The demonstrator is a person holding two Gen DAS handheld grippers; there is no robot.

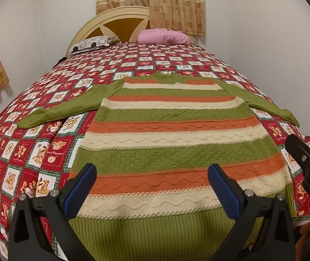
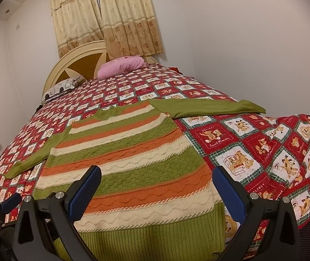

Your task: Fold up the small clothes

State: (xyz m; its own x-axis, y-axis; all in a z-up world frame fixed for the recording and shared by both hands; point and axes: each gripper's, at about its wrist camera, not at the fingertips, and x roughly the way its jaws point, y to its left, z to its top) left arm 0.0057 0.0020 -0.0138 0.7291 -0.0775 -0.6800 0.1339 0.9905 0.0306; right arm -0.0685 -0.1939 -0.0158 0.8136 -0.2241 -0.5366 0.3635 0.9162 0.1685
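A knitted sweater (image 1: 172,128) lay flat near the foot edge of the bed, its body banded in green, orange and cream with wavy cable ridges and a ribbed green hem, both plain green sleeves spread outward. Under it was a quilted bedspread (image 1: 24,152) of red and white bear squares. The left gripper (image 1: 152,187) and right gripper (image 2: 157,189) hung released above the hem, blue textured pads wide apart, empty. The hem's lowest edge was cut off from view.

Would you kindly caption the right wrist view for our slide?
Open right gripper poised over striped sweater laid flat on bed.
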